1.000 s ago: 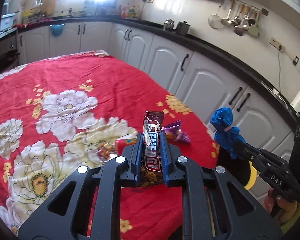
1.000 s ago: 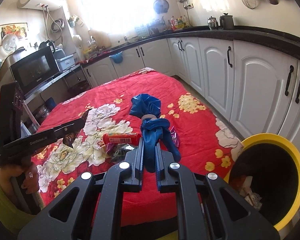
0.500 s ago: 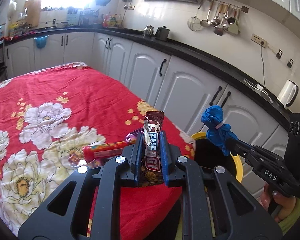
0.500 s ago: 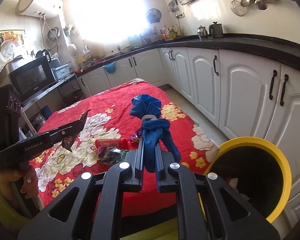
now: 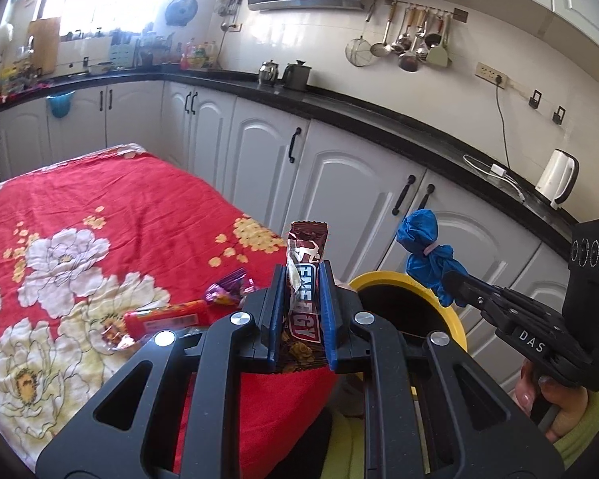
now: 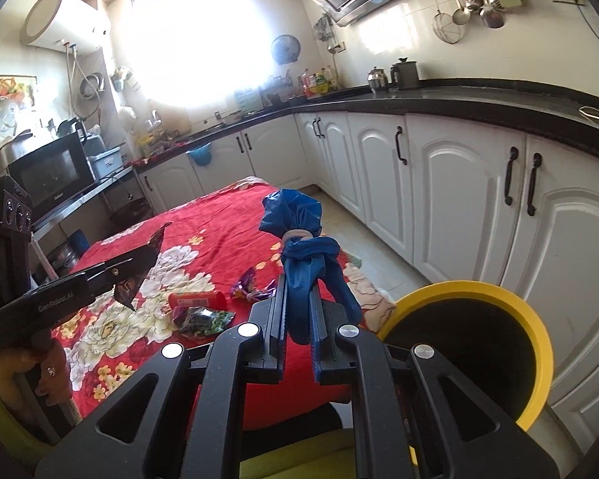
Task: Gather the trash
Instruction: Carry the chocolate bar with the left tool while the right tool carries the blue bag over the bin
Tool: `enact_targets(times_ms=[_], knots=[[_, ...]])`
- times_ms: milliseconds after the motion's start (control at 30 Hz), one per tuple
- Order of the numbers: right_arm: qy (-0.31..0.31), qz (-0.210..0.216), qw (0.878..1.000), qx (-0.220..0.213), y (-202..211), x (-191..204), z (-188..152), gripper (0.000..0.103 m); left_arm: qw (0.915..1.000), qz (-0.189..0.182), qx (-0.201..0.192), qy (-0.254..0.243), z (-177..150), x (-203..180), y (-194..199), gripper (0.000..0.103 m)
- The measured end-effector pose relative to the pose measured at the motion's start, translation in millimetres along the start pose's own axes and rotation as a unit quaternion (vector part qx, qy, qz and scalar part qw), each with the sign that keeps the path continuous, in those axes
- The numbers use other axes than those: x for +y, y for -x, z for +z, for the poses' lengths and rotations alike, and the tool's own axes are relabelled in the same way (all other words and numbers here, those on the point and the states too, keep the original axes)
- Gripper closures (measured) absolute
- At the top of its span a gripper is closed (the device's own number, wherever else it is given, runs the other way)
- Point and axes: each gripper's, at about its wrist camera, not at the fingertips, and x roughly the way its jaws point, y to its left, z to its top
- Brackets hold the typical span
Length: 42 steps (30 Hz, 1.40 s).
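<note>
My left gripper (image 5: pixel 302 279) is shut on a brown energy-bar wrapper (image 5: pixel 304 275), held upright near the table's right edge. My right gripper (image 6: pixel 298 283) is shut on a knotted blue glove bundle (image 6: pixel 303 247), also seen in the left wrist view (image 5: pixel 427 251). A yellow-rimmed bin (image 6: pixel 471 291) stands on the floor right of the table; it shows just beyond the left gripper (image 5: pixel 403 279). On the red floral tablecloth (image 5: pixel 119 207) lie a red tube wrapper (image 6: pixel 197 300), a purple candy wrapper (image 6: pixel 248 284) and a dark green crumpled wrapper (image 6: pixel 203 319).
White base cabinets (image 5: pixel 339 175) with a black countertop (image 5: pixel 419 131) run along the right and far walls. A white kettle (image 5: pixel 559 177) stands on the counter. A microwave (image 6: pixel 52 171) sits at the left. The floor strip between table and cabinets is narrow.
Both grippers have swung right, away from the table middle and toward the yellow bin, still holding their items. The bin has come into the left wrist view.
</note>
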Motion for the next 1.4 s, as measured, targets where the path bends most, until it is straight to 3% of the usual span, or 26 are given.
enact_targets(times_ms=[600,1400], knots=[[-0.031,-0.054,0.998,-0.033,28.7,-46.8,-3.4,0.094,0.9988,-0.034,-0.014,-0.032,6.2,-47.8,-18.3,0.092],[-0.077,-0.115,0.990,-0.034,46.1,-107.3,-31.0,0.094,0.9950,-0.071,-0.003,-0.070,-2.7,-98.8,-57.6,0.092]])
